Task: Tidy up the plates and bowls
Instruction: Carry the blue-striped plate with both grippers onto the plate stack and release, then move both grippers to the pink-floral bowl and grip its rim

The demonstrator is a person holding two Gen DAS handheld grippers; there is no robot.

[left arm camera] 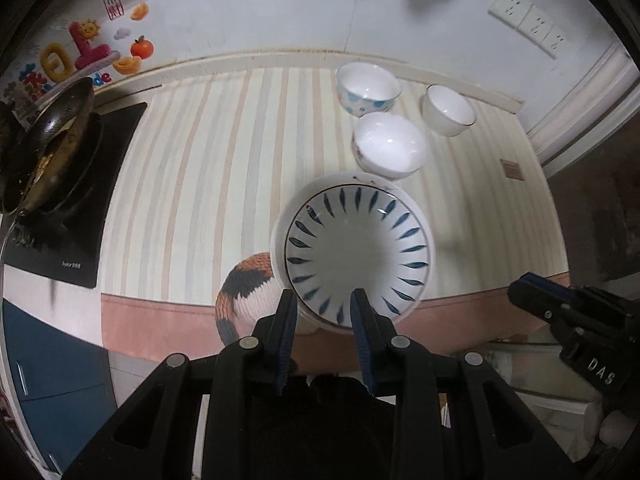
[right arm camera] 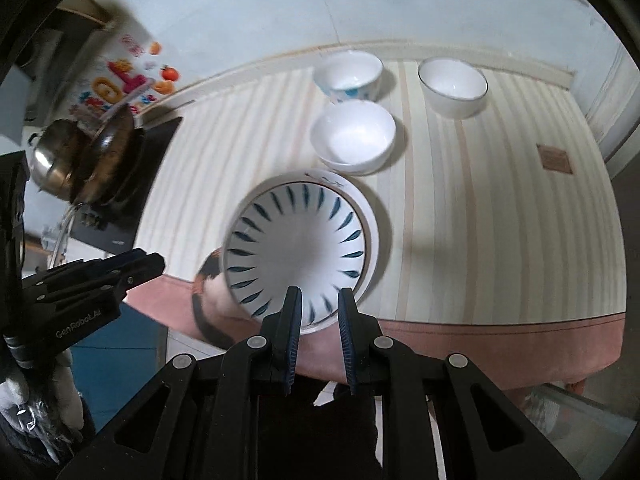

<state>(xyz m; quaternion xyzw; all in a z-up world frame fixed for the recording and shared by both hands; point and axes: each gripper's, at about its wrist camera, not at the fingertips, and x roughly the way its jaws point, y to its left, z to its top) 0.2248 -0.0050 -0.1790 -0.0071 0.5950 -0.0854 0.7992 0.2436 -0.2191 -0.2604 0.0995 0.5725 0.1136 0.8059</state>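
The blue-leaf bowl [left arm camera: 358, 250] sits nested in a plate [right arm camera: 370, 216] at frame centre. 3 bowls [left arm camera: 390, 146] wait loose on the table [left arm camera: 208, 184], upper right. Left hand-held gripper [left arm camera: 325, 300] and right hand-held gripper [right arm camera: 319, 300] both look nearly closed, apparently empty.

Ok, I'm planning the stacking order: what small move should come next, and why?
Probably reach the right gripper toward the nearest white bowl: it stands alone just behind the blue-petal bowl, and the gripper's jaws look empty.
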